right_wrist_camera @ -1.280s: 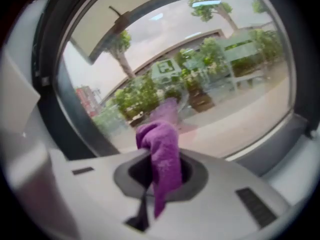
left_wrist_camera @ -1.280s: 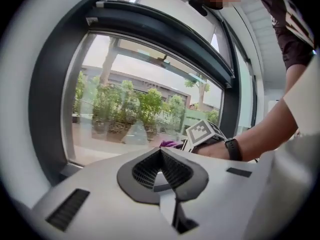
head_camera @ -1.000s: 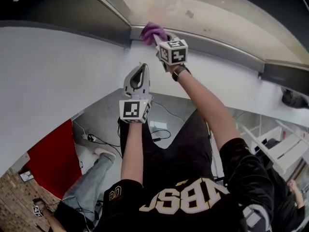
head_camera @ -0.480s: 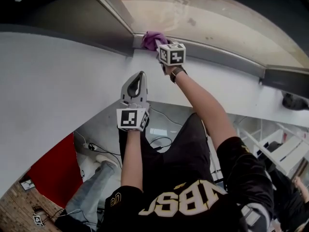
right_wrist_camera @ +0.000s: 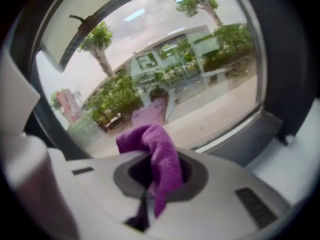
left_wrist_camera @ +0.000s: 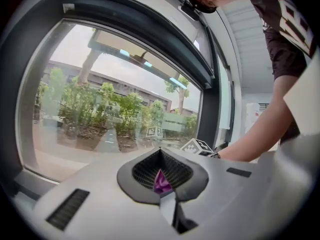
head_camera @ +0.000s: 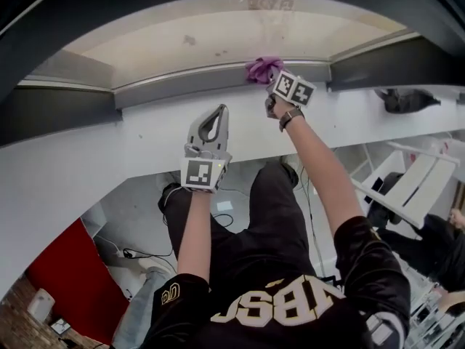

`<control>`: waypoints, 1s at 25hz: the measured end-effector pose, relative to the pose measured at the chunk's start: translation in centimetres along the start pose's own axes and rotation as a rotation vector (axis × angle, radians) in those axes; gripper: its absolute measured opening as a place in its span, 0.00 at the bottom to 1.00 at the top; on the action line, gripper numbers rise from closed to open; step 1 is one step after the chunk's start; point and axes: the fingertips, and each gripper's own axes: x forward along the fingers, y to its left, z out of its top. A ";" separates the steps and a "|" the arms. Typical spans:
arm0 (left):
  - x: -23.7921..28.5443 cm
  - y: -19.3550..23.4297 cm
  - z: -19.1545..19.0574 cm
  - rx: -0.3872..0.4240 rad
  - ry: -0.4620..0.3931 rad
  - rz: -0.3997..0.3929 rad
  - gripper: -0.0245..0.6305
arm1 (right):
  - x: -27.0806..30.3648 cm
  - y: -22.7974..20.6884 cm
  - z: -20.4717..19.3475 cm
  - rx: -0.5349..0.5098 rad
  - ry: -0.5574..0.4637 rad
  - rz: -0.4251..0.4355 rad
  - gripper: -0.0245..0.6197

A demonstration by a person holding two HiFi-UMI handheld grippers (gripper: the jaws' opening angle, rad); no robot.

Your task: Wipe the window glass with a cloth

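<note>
On the left, the left gripper [head_camera: 218, 111] is held in front of the window, well apart from the cloth. Its two jaws are pressed together at the tips. In the left gripper view a tiny bit of purple shows in the hole between them, but I cannot tell what it is. In the head view nothing hangs from this claw.

In the middle is the big window glass [head_camera: 218, 38], with a dark frame [head_camera: 182, 87] along its bottom. A few small spots show on the glass. I cannot tell if they are dirt or something outside.

To the right, the right gripper [head_camera: 275, 77] has its jaws closed tight on the purple cloth [head_camera: 261, 68]. The cloth bunches out past the jaws. It sits at the bottom edge of the glass, just by the frame, and seems to touch it.

I think the wiping is going on now. The glass does not show which parts are wiped, so I cannot say how much is done or left.

No box, bowl or bucket shows anywhere.
</note>
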 end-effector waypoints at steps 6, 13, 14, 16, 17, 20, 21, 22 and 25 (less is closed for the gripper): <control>4.8 -9.4 -3.4 0.007 0.067 -0.096 0.06 | -4.6 -16.4 5.9 0.222 -0.115 -0.226 0.10; 5.4 -13.5 2.5 -0.034 0.040 0.022 0.06 | -9.9 -11.5 10.5 0.316 -0.095 -0.016 0.10; 4.9 -14.0 3.9 -0.035 0.034 0.040 0.06 | -11.6 -9.6 10.9 0.297 -0.084 0.019 0.10; 4.1 -14.9 7.0 -0.026 0.027 0.060 0.06 | -15.4 -5.7 12.5 0.225 -0.077 0.089 0.10; 3.8 -15.3 8.9 -0.015 0.027 0.064 0.06 | -17.4 -3.7 13.3 0.183 -0.078 0.119 0.10; 1.4 -16.1 14.9 0.012 0.047 0.075 0.06 | -24.3 2.4 14.6 0.055 -0.091 0.183 0.10; 0.0 -16.3 16.9 0.020 0.052 0.071 0.06 | -26.5 4.9 14.6 -0.003 -0.099 0.204 0.10; -1.5 -16.4 18.6 0.030 0.051 0.058 0.06 | -28.6 7.5 14.4 -0.067 -0.112 0.224 0.10; -5.3 -17.2 22.6 0.040 0.026 -0.006 0.06 | -34.9 14.5 14.7 -0.213 -0.175 0.264 0.10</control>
